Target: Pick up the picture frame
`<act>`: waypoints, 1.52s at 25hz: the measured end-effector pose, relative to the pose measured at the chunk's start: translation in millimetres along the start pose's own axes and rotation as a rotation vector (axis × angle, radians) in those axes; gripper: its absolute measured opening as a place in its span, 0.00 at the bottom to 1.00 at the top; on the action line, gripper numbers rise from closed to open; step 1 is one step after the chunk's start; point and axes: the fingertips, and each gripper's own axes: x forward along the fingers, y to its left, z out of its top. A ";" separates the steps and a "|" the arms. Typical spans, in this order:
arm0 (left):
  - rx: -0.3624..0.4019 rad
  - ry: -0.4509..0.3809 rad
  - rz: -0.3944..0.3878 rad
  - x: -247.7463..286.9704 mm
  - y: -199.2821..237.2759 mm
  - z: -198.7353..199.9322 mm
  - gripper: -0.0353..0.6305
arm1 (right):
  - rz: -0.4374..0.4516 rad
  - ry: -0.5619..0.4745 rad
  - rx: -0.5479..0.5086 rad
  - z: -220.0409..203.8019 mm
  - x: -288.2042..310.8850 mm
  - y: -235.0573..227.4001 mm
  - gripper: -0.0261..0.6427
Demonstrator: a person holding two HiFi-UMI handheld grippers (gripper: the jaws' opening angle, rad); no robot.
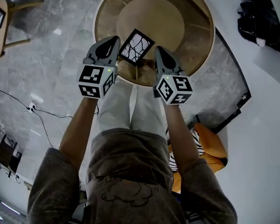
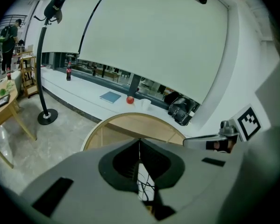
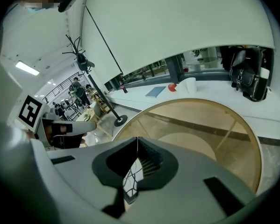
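Two marked claws (image 1: 116,38) (image 1: 157,49) beside picture frame (image 1: 136,47)

Picture frame (image 1: 136,46): small, rectangular, black-bordered. A white picture crossed by black branching lines is carried. It is seen turned corner-up, diamond-wise, from the head view, and is placed at the near rim of the round wooden desk (image 1: 196,41).

A picture frame (image 1: 136,46) is at the near edge of a round table (image 1: 196,36). Along that same edge, the left gripper (image 1: 115,41) is just left of the frame and the right gripper (image 1: 157,51) just right.
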 end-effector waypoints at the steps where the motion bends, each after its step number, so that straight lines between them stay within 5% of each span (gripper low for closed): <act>1: 0.001 0.009 -0.004 4.4 1.3 -5.6 0.08 | -0.004 0.002 0.004 -5.0 3.1 -2.9 0.07; 11: -0.027 0.050 -0.028 25.7 5.5 -33.0 0.09 | -0.026 0.028 0.053 -38.1 13.6 -17.2 0.09; 14: -0.037 0.063 -0.049 30.4 1.5 -38.2 0.23 | -0.019 0.045 0.074 -44.9 16.3 -15.2 0.29; 17: -0.028 0.074 -0.062 33.3 -3.0 -43.6 0.39 | -0.012 0.070 0.087 -52.8 17.5 -12.2 0.36; 38: 0.000 0.259 -0.051 78.2 8.4 -124.1 0.31 | -0.093 0.205 0.215 -123.0 54.5 -33.4 0.36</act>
